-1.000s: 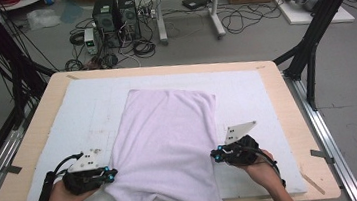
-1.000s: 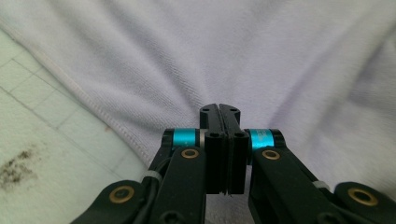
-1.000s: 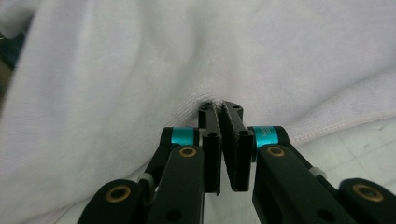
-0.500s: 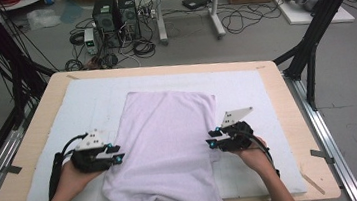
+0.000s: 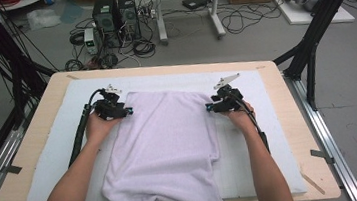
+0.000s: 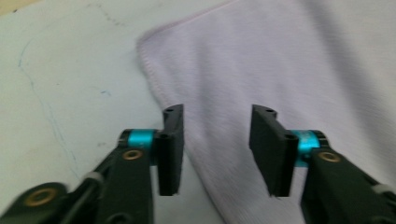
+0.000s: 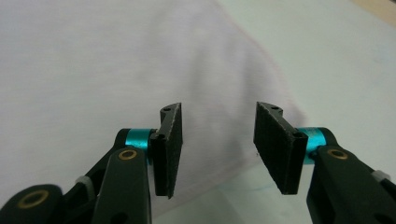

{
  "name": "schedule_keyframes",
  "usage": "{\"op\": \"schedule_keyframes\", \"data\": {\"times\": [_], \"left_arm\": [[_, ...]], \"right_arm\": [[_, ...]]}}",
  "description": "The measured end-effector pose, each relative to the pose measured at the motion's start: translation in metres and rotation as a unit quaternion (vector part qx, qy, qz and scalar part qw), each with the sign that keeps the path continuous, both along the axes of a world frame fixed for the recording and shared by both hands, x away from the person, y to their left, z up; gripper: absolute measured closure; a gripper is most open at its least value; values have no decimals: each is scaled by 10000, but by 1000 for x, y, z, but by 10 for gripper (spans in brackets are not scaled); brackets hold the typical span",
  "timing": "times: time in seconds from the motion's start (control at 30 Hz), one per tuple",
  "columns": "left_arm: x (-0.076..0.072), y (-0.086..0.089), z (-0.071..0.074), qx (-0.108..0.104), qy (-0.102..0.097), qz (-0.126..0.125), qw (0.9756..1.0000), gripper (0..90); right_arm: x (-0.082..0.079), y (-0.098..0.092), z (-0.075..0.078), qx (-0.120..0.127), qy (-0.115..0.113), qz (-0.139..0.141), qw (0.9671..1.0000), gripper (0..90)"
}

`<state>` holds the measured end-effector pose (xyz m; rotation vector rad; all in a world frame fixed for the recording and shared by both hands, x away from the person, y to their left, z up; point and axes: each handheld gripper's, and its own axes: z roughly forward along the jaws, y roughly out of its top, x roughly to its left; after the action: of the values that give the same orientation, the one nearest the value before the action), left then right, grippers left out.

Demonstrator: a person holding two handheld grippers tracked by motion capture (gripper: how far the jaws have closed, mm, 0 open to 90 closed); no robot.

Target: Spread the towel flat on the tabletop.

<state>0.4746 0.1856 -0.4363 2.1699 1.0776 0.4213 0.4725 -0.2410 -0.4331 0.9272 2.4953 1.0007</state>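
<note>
- My left hand-held gripper (image 5: 128, 111) sits at the far left corner of the lilac towel (image 5: 169, 146); its jaws have just been opening and now stand released.
- In the left gripper view the towel's (image 6: 289, 70) hemmed edge runs between the two black jaws of this hand-held gripper (image 6: 215, 140), cloth lying flat under them, neither pad pressing on it.
- My right hand-held gripper (image 5: 209, 108) is at the far right corner, jaws likewise just opening, now released.
- In the right gripper view the towel (image 7: 93, 70) spreads ahead and to the left of that hand-held gripper (image 7: 217, 144), its edge passing beneath the gap toward the right jaw.
- The towel lies spread between both hand-held grippers on the white mat (image 5: 278, 115) covering the counter (image 5: 296, 88), its near end hanging over the counter's edge behind them, between my forearms.
</note>
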Motion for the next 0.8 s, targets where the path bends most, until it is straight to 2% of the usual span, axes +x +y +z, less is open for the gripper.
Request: {"op": "schedule_keyframes", "data": {"times": [0.03, 0.07, 0.1, 0.13, 0.17, 0.23, 0.27, 0.3, 0.33, 0.37, 0.4, 0.47, 0.5, 0.53, 0.57, 0.6, 0.63, 0.7, 0.8], "left_arm": [[1, -1, -1, -78, -55, 15, 10000, 566], [2, -1, -1, -146, -54, -33, 9999, 699], [3, -1, -1, -158, -45, -4, 9999, 819], [5, -2, 0, -167, 23, 62, 9998, 842], [5, -2, 1, -103, 29, 121, 9999, 849], [5, -1, 7, 146, -183, 261, 9994, 853], [5, 4, 14, 56, -322, 365, 9988, 853], [4, 7, 18, -45, -419, 435, 9982, 853], [4, 10, 26, -72, -597, 511, 9969, 853], [4, 13, 35, -73, -786, 620, 9949, 853], [4, 16, 43, -163, -926, 680, 9932, 852], [3, 21, 55, -334, -1172, 762, 9896, 843], [4, 23, 55, -263, -1115, 760, 9905, 805], [6, 25, 53, -129, -951, 797, 9922, 736], [7, 29, 50, -46, -779, 776, 9939, 672], [6, 33, 47, -83, -599, 743, 9954, 643], [4, 38, 44, -145, -532, 711, 9959, 626], [-4, 44, 40, -260, -527, 611, 9964, 622], [-15, 46, 38, -339, -449, 362, 9978, 588]], "right_arm": [[6, -2, -5, 19, 156, -116, 9998, 527], [8, -3, -8, 165, 184, -195, 9995, 601], [10, -4, -8, 206, 152, -309, 9992, 688], [12, -4, -8, 252, 156, -276, 9992, 825], [13, -2, -9, 317, 205, -162, 9992, 875], [20, 4, -5, 149, 250, -201, 9994, 883], [22, 7, 1, 36, 157, -271, 9995, 884], [27, 9, 13, -12, 5, -309, 9995, 885], [30, 10, 22, -8, -100, -350, 9993, 885], [33, 11, 35, 5, -258, -407, 9988, 884], [37, 13, 49, -1, -485, -393, 9980, 884], [44, 18, 74, 32, -739, -413, 9964, 875], [47, 19, 79, 99, -788, -455, 9958, 846], [49, 20, 80, 107, -890, -510, 9947, 744], [50, 20, 77, 151, -844, -584, 9946, 682], [51, 19, 71, 252, -633, -537, 9962, 630], [51, 19, 64, 260, -456, -527, 9972, 597], [44, 18, 55, 129, -264, -413, 9987, 564], [27, 17, 49, 243, -222, -224, 9992, 537]]}}
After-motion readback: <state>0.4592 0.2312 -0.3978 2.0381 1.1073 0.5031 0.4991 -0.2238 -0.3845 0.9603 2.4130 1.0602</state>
